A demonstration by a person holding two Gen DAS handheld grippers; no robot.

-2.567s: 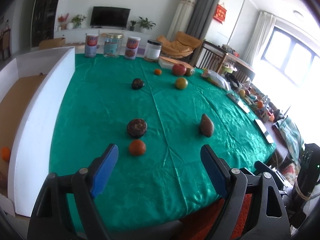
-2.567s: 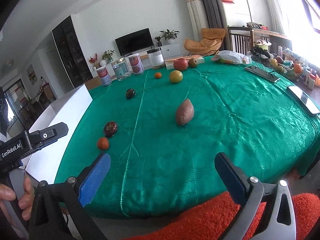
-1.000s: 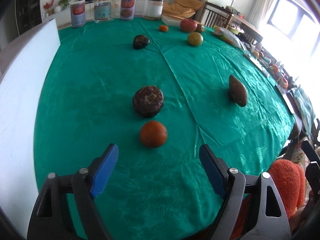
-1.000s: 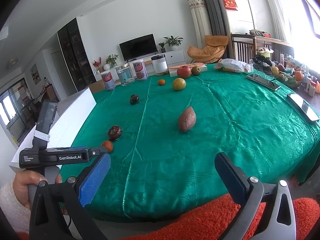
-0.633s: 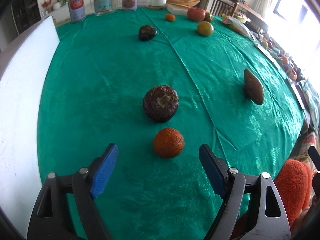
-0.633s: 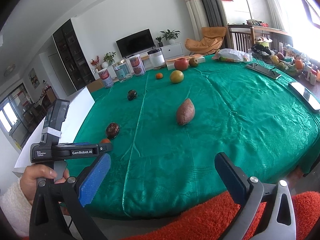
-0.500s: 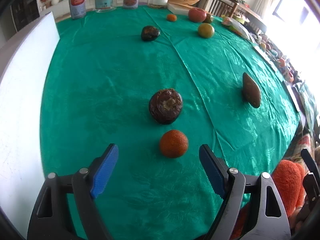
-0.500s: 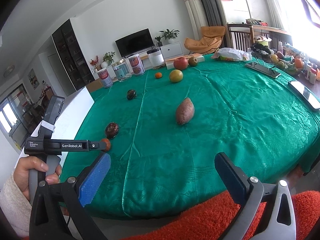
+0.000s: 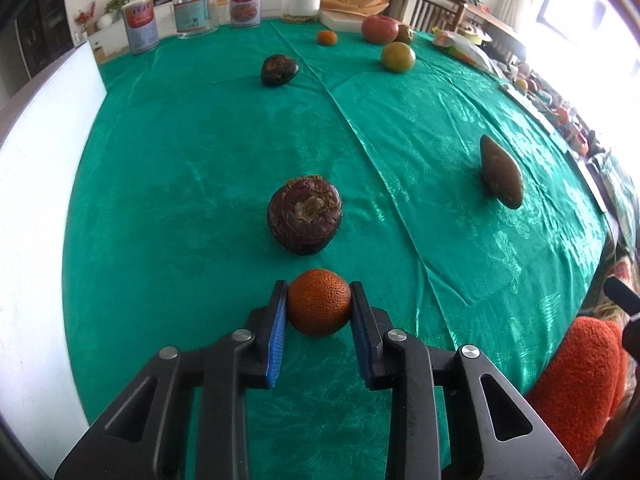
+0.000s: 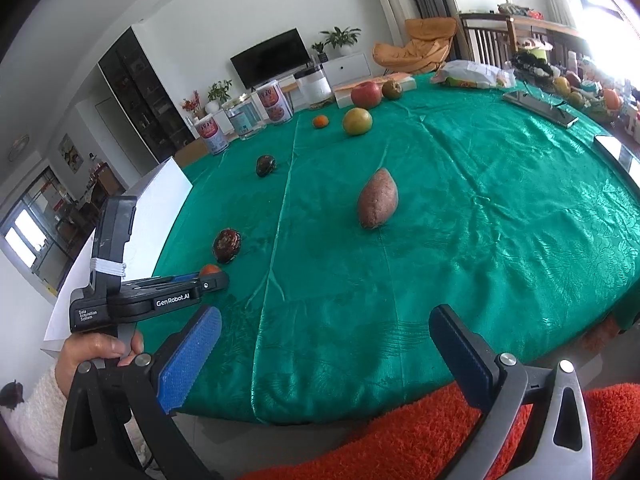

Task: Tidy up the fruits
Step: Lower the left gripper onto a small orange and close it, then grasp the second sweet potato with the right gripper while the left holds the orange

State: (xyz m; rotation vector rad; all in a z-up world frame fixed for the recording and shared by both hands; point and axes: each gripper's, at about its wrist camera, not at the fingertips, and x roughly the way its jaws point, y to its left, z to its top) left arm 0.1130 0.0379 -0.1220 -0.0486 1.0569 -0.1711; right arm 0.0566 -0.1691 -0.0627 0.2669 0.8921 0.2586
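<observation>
Left gripper (image 9: 319, 307) jaws just closed, now pinching small orange (image 9: 319, 307) on green tablecloth (image 9: 192, 152); half a second ago spread with it loose between. Right gripper (image 10: 324, 350) spread wide, empty, at near table edge. Dark round fruit (image 9: 305, 215) just beyond orange, sweet potato (image 9: 501, 171) farther right, white box (image 9: 36, 184) along left.

Small orange (image 9: 318, 307) on green cloth, just before dark brown round fruit (image 9: 305, 215).
</observation>
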